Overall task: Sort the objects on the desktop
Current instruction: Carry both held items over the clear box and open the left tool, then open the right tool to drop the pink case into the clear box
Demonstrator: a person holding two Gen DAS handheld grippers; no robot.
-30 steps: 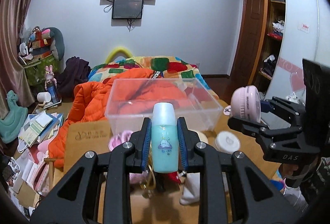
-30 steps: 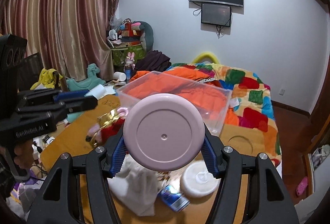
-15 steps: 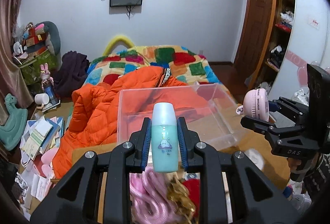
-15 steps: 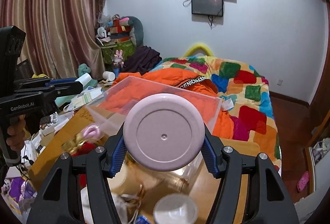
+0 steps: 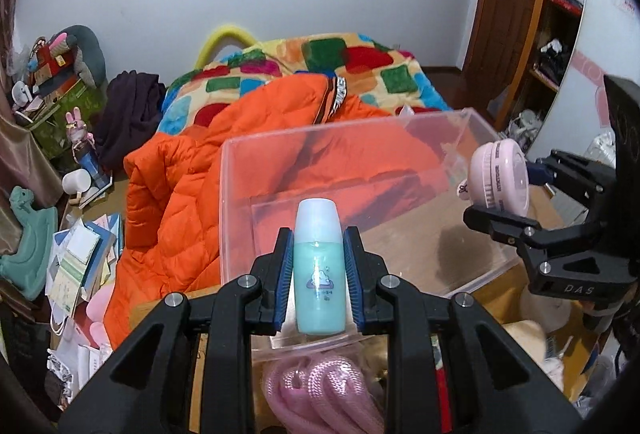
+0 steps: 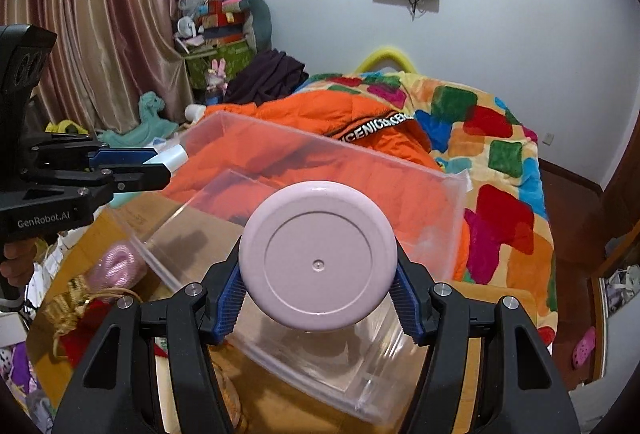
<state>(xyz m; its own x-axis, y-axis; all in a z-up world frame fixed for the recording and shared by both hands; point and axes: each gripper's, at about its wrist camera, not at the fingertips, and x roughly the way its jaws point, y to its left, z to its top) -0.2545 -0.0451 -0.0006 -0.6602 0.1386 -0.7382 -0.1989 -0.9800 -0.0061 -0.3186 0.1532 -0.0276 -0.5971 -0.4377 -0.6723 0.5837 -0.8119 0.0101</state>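
My left gripper (image 5: pixel 319 274) is shut on a small teal bottle (image 5: pixel 319 274) with a pale cap, held upright over the near rim of a clear plastic bin (image 5: pixel 240 202). My right gripper (image 6: pixel 318 290) is shut on a round pink case (image 6: pixel 318 258), its flat face toward the camera, over the bin (image 6: pixel 420 234). In the left wrist view the pink case (image 5: pixel 500 178) hangs at the bin's right side in the right gripper (image 5: pixel 504 190). The right wrist view shows the left gripper (image 6: pixel 160 166) at the bin's left edge, the bottle's cap (image 6: pixel 174 156) just visible.
The bin stands on a wooden table (image 6: pixel 76 254) against an orange jacket (image 5: pixel 172 202) and a patchwork bed (image 6: pixel 500 154). Pink rope (image 5: pixel 320 394), gold and red trinkets (image 6: pixel 76 302) and a white round item (image 5: pixel 544 310) lie on the table. Papers (image 5: pixel 76 258) clutter the floor at left.
Both grippers have moved forward and a little down, from above the loose items to over the bin. Each keeps its object; the bin now fills the view.
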